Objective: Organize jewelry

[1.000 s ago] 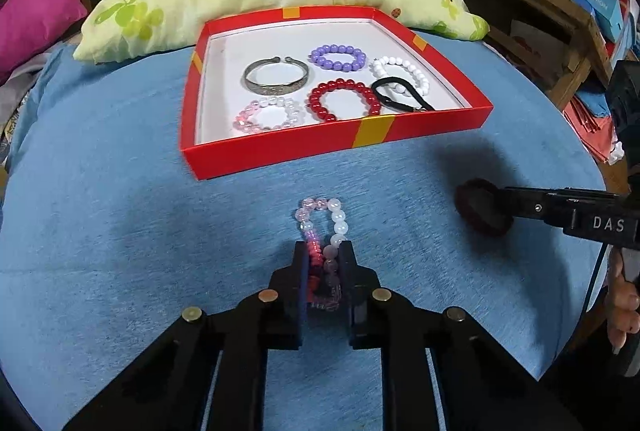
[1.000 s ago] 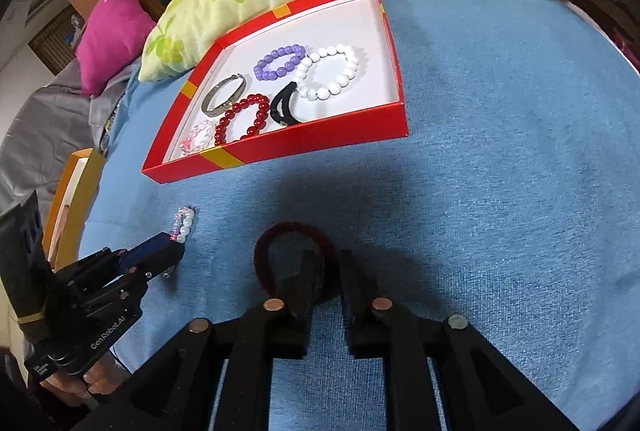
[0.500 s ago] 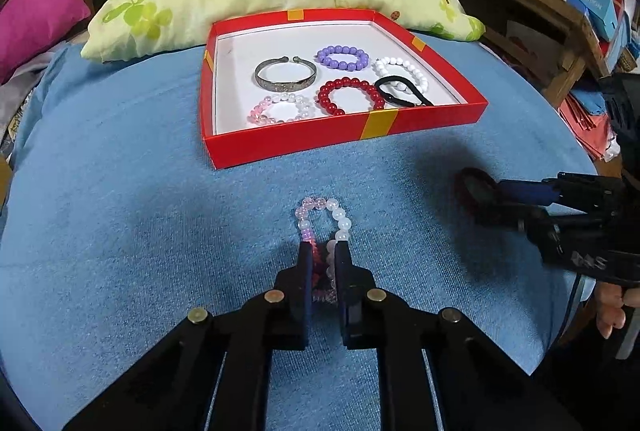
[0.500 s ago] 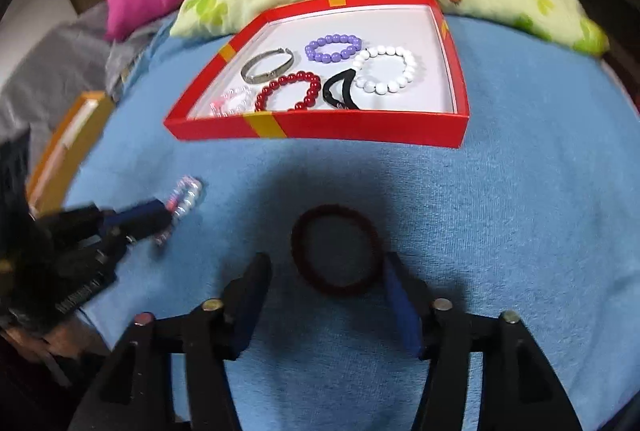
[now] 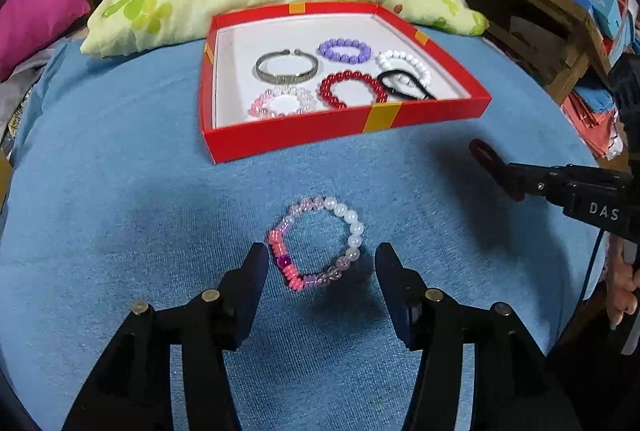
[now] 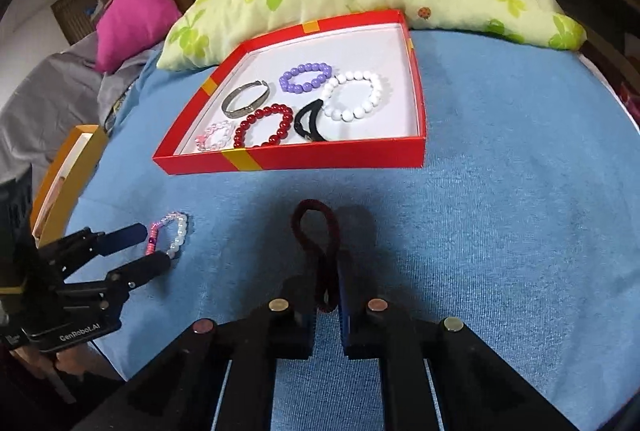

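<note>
A: Start at the claws. The right gripper (image 6: pixel 326 301) has just been closing and is now pinched on the dark red hair tie (image 6: pixel 316 231), squeezing it into a narrow loop that sticks out toward twelve o'clock.

B: And the left gripper (image 5: pixel 320 263)?

A: Its jaws have just been opening. They stand apart, one on each side of the pink and white bead bracelet (image 5: pixel 316 243), and neither pad presses on it. The bracelet lies flat on the blue cloth (image 5: pixel 120 211).

B: Where does everything go?

A: I'd judge into the red box (image 5: pixel 344 127), at twelve o'clock from both claws. A silver bangle (image 5: pixel 286 69), a purple bracelet (image 5: pixel 344 51), a white bracelet (image 5: pixel 404 65), a red bracelet (image 5: pixel 352 89), a pale pink bracelet (image 5: pixel 282 103) and a black hair tie (image 5: pixel 404 85) already lie inside.

B: Risks?

A: The tie is gripped near one end, so it might spring free or snag the box wall in passing. The free floor looks to be at the box's left; dropped elsewhere, it could tangle with the beads.
</note>
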The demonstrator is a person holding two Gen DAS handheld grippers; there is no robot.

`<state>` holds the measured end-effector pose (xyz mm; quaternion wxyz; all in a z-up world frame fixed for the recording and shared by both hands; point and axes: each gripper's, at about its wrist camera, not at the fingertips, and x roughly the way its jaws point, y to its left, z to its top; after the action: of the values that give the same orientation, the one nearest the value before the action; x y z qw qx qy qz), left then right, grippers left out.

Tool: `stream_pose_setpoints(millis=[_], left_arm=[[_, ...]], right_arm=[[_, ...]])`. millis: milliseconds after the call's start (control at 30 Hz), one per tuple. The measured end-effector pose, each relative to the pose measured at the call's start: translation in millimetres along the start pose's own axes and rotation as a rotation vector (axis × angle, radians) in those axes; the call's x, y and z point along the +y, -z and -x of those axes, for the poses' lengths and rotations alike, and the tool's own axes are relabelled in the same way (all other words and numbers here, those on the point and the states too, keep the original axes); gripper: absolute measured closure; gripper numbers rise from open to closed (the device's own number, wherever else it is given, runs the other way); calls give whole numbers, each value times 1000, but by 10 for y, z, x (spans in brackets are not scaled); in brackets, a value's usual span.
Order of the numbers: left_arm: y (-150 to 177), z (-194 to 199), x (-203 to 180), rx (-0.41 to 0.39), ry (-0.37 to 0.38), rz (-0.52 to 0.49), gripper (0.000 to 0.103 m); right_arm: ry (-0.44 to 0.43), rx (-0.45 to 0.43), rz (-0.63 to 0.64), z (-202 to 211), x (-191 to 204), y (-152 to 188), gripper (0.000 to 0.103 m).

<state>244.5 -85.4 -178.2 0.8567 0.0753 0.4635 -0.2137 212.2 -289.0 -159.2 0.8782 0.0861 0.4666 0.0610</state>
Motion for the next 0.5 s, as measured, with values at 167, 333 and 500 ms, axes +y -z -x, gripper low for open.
stream_pose_setpoints(millis=[167,333,500], left_arm=[[3,-38,-27,-5,9,-7,62],[-1,-27,-30,-16,20,-7,88],[-6,-6,-44,-21,32,-10,88]], right_arm=[[4,33,-24,-48,-51,24,94],[1,42,-32,-65,-73,38,93],[7,42,-33,-72,-60,36,93]])
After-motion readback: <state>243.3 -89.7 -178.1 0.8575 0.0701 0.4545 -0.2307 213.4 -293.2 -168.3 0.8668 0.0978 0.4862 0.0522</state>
